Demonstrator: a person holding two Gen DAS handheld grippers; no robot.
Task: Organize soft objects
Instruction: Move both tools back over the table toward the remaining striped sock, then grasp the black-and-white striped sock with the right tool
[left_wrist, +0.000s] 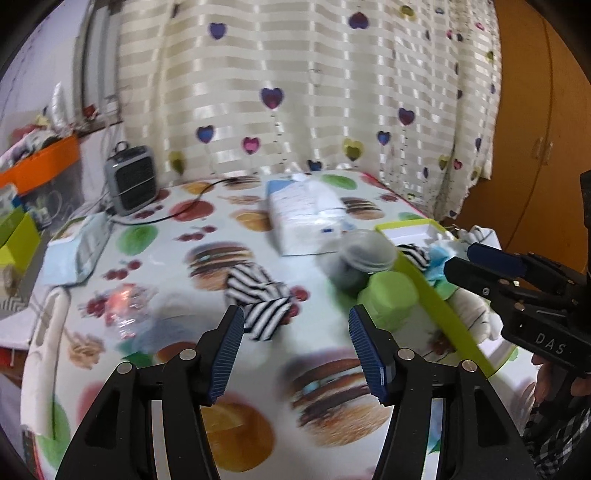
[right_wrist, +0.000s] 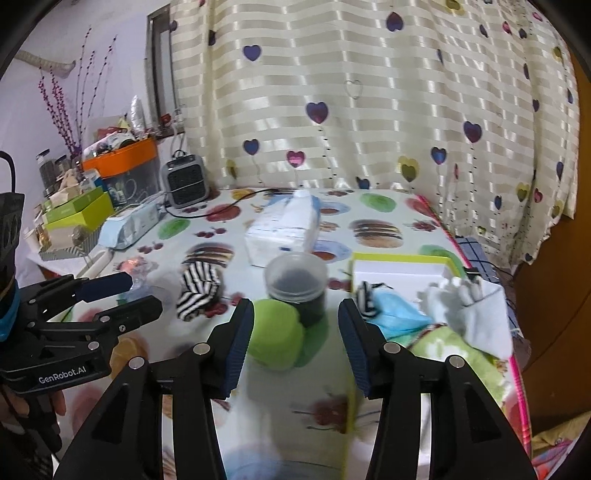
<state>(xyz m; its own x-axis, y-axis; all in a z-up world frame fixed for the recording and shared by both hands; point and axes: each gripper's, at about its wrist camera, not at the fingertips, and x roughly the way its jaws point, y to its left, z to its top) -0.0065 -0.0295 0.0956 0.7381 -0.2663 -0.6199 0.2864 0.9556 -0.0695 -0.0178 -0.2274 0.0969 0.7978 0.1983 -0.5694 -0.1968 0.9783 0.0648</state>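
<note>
The left gripper (left_wrist: 295, 350) gapes wide and empty, aimed at the striped sock (left_wrist: 260, 301) at frame centre, likely the next pick. The right gripper (right_wrist: 295, 347), equally wide and empty, hovers beside the green tray (right_wrist: 400, 258) holding sorted cloths.

Cream striped curtain (right_wrist: 369, 92) with little hearts covers the whole back wall, and there's an orange-brown wooden cupboard (left_wrist: 535, 129) off to the right. The counter (left_wrist: 177, 236) has a burger-and-fruit print cloth, with a small grey fan heater (right_wrist: 184, 181) at the back and a cluttered side shelf (right_wrist: 74, 206) on the left.
</note>
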